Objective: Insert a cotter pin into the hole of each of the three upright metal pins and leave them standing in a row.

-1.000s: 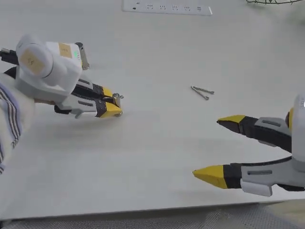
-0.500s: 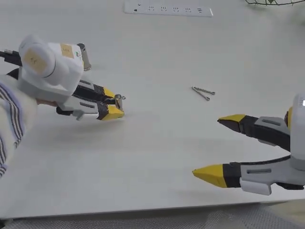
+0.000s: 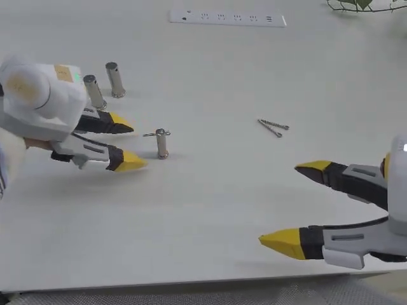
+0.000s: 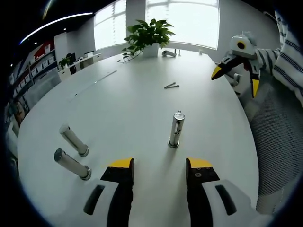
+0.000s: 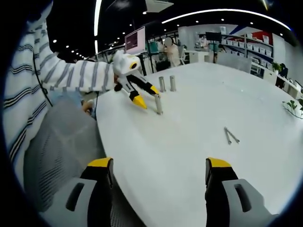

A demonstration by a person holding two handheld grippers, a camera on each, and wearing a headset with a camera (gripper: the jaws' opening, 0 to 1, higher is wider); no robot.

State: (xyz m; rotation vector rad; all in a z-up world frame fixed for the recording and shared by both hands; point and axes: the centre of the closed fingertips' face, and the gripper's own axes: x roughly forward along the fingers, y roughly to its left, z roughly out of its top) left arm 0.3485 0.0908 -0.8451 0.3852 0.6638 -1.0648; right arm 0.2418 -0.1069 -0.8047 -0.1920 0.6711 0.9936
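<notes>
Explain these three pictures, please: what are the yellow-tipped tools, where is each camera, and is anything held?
A person holds two hand tools, the left gripper and the right gripper, with yellow-tipped jaws. The head view looks down from a headset; each round view comes from a camera on one gripper. On the white table stand two bare silver metal pins and a third pin with a thin wire cotter pin through its top. Loose cotter pins lie apart. Both are open, holding nothing.
</notes>
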